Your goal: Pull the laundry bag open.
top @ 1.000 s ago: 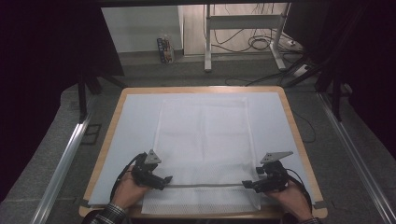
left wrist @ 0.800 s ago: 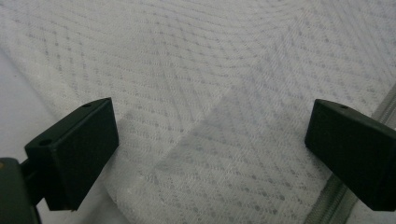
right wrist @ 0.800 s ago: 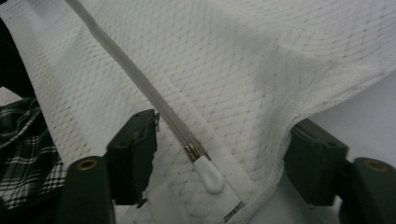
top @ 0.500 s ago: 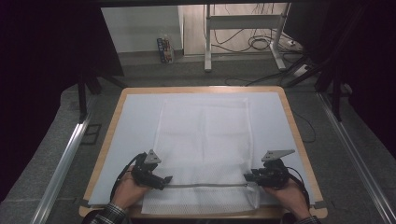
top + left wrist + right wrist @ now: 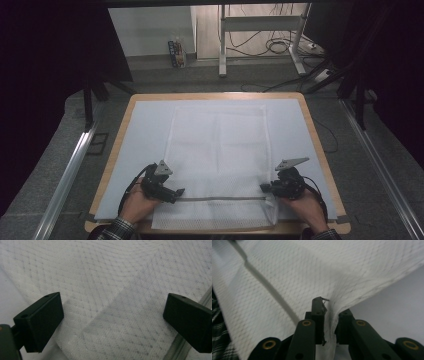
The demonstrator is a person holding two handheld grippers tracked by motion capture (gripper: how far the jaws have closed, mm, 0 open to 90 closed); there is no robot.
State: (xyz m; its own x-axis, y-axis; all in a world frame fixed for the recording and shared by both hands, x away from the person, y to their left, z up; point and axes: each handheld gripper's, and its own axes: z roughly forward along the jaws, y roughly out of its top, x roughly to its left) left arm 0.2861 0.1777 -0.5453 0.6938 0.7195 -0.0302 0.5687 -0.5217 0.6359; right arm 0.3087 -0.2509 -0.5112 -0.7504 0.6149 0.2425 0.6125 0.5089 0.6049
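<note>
One white mesh bag [image 5: 218,160] flat on the surface [image 5: 305,107], two hand-held grippers at its near edge.
Bag lies centre to 6 o'clock on one white sheet [image 5: 145,140]; one grey zip line [image 5: 220,198] crosses its near end; left hand-held gripper [image 5: 176,192] at 7 o'clock, jaws wide apart over the mesh, gripping nothing; right hand-held gripper [image 5: 264,188] at 5 o'clock, jaws have just been closing and now pinch a fold of the bag's edge between them; two hands, left hand [image 5: 135,206], right hand [image 5: 307,209].
</note>
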